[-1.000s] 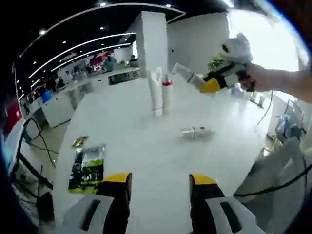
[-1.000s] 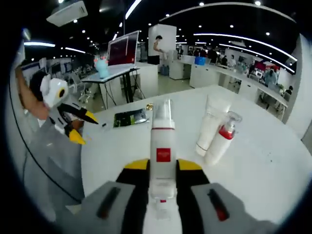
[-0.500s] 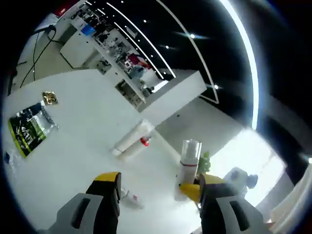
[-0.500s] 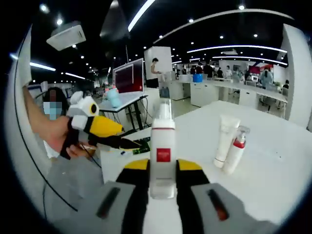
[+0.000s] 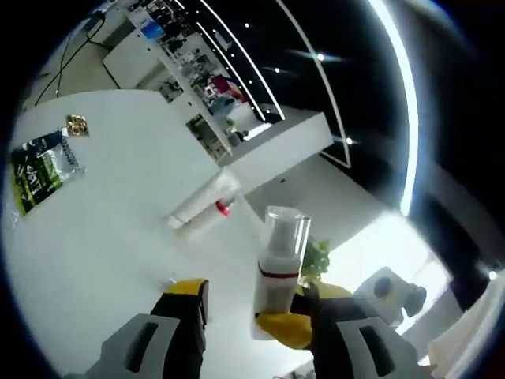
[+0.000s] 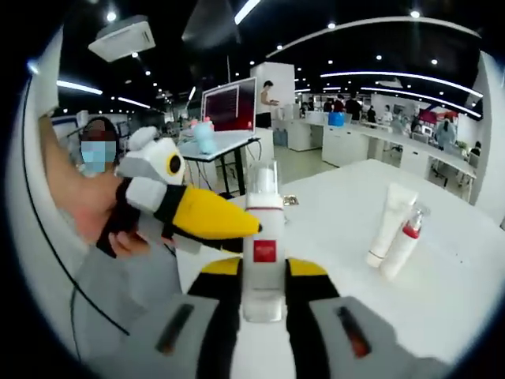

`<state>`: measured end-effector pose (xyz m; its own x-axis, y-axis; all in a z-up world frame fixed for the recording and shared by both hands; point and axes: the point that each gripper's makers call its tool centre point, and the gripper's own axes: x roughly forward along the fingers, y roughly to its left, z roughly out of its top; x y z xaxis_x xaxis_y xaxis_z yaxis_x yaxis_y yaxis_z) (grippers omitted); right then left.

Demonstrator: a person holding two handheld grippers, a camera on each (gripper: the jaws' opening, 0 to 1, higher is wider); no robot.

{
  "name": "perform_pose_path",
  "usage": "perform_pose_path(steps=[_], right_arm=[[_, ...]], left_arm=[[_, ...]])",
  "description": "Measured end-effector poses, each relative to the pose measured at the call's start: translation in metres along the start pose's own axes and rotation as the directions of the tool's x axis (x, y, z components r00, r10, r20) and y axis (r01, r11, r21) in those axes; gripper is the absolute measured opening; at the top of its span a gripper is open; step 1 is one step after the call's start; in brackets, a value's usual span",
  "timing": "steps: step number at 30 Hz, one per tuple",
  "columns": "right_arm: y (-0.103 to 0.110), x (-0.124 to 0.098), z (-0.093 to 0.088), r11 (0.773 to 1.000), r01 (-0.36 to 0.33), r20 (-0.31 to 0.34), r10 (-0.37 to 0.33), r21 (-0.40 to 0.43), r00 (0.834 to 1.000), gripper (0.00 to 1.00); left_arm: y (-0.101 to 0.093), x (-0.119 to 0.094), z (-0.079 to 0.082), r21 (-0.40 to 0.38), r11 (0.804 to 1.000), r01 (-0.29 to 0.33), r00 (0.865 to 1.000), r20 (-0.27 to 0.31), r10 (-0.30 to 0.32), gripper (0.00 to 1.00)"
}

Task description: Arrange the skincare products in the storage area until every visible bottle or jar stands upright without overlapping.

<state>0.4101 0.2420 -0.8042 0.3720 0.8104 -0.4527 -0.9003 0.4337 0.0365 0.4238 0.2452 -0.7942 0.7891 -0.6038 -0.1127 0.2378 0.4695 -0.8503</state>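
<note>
Now my right hand-held gripper point(image 6: 263, 272) is closed tight on a tall white pump bottle point(image 6: 263, 237). The bottle has a clear cap on top and a small red square on its front. It stands straight up between my two yellow-tipped jaws, lifted above the counter point(image 6: 442, 308).

My left hand-held gripper point(image 5: 252, 304) is just beside that same bottle point(image 5: 274, 268). In the left gripper view the bottle sits between my left jaws, nearer the right one. The left jaws look spread apart with room on each side. In the right gripper view the left hand-held gripper point(image 6: 241, 233) comes in from the left, held in my hand point(image 6: 118, 225), and its yellow tips reach the side of the bottle.

The counter is white, smooth and wide. It has lots of open room in the middle. A white tube point(image 6: 390, 221) and a small bottle with a red collar point(image 6: 404, 241) stand up side by side, touching or nearly so, well away from my jaws, toward the far side of the counter. In the left gripper view the same pair point(image 5: 201, 213) shows past my jaws.

Near one edge of the counter lies a flat green and black packet point(image 5: 39, 170) and a little gold wrapper point(image 5: 76, 124) beside it.
</note>
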Motion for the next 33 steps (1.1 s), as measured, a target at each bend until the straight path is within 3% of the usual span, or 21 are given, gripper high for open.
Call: perform_pose_path(steps=[4,8,14,17,20,25,27,33], right_arm=[[0.014,0.006,-0.002,0.998,-0.02,-0.033,0.019,-0.054,0.999,0.2],[0.022,0.01,-0.004,0.997,-0.022,-0.061,0.018,-0.07,0.998,0.2],[0.031,0.014,-0.009,0.997,-0.032,-0.089,0.025,-0.075,0.996,0.2],[0.037,0.016,-0.015,0.997,-0.049,-0.11,0.042,-0.067,0.993,0.21],[0.049,0.017,-0.024,0.994,-0.107,-0.123,0.102,-0.033,0.987,0.21],[0.068,0.015,-0.038,0.976,-0.213,-0.189,0.199,-0.054,0.962,0.22],[0.071,0.013,-0.041,0.971,-0.232,-0.202,0.215,-0.064,0.956,0.24],[0.064,0.003,-0.043,0.965,-0.258,-0.223,0.244,-0.037,0.944,0.27]], left_arm=[[0.003,-0.001,-0.003,0.026,0.999,-0.02,1.0,-0.006,0.02,0.44],[0.006,-0.005,-0.007,0.041,0.999,-0.029,0.999,-0.032,0.03,0.26],[0.01,-0.014,-0.01,0.036,0.998,-0.041,0.998,-0.049,0.043,0.23],[0.01,-0.019,-0.014,0.122,0.992,-0.034,0.997,-0.06,0.041,0.22],[0.014,-0.028,-0.02,0.161,0.986,-0.046,0.995,-0.08,0.059,0.22],[0.02,-0.044,-0.027,0.269,0.962,-0.052,0.989,-0.117,0.086,0.22],[0.026,-0.052,-0.027,0.332,0.941,-0.059,0.986,-0.127,0.107,0.22],[0.041,-0.064,-0.026,0.374,0.922,-0.095,0.98,-0.128,0.153,0.22]])
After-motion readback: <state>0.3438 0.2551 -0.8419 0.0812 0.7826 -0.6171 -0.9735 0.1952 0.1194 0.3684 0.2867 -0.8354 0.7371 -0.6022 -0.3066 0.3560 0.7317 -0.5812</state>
